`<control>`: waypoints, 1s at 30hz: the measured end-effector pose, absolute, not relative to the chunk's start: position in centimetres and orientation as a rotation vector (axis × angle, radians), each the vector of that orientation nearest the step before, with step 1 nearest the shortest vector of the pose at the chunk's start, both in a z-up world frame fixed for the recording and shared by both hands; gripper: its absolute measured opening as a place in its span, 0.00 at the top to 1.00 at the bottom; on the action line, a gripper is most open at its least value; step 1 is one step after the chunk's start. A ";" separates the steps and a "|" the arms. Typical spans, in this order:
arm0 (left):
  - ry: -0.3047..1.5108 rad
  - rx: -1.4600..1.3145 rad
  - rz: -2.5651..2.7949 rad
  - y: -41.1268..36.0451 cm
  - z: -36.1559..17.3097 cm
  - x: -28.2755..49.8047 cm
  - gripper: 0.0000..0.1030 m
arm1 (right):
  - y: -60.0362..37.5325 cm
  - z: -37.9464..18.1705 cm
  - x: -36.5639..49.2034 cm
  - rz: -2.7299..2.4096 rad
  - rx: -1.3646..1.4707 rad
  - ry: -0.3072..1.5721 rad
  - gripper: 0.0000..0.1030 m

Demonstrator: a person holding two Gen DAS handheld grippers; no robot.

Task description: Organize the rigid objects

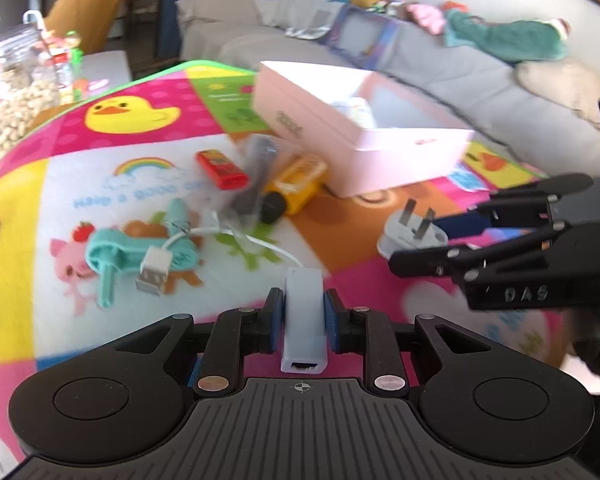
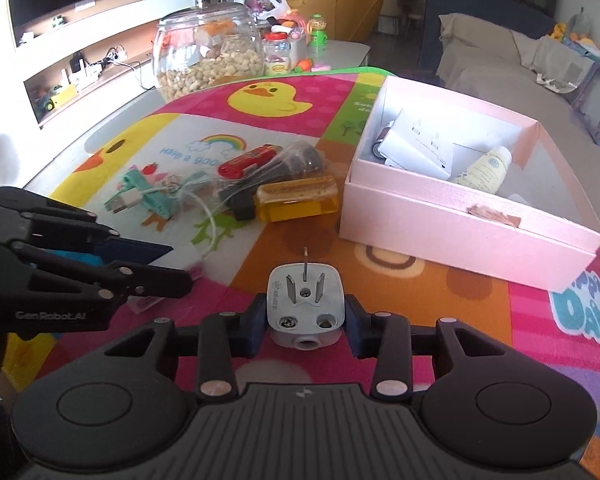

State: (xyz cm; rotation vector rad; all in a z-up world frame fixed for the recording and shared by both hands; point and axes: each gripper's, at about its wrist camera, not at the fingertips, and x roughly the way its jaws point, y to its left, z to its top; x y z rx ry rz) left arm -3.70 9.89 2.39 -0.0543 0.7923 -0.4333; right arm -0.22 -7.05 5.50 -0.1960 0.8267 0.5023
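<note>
I am clamping the white adapter (image 1: 304, 320) in my left gripper (image 1: 303, 316) and the grey plug (image 2: 305, 304) in my right gripper (image 2: 306, 316), both lifted clear for carrying to the pink box (image 2: 460, 236) at two o'clock

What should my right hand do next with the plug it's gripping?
Probably carry it toward the pink box and release it inside. The right gripper has its jaws closed on the grey plug, prongs pointing away, and the open box already holds a bottle and papers with bare floor left. The left gripper is occupied with the white adapter.
</note>
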 end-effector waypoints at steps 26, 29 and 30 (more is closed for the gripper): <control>0.466 -0.111 -0.679 0.3 20.5 11.4 0.75 | -15.4 22.2 7.1 0.200 -0.115 0.398 0.42; 0.515 -0.135 -0.665 1.1 17.8 12.8 0.75 | -16.5 20.3 8.1 0.230 -0.068 0.459 0.41; 0.532 -0.144 -0.655 1.6 17.0 13.0 0.75 | -16.6 19.8 8.1 0.227 -0.066 0.467 0.41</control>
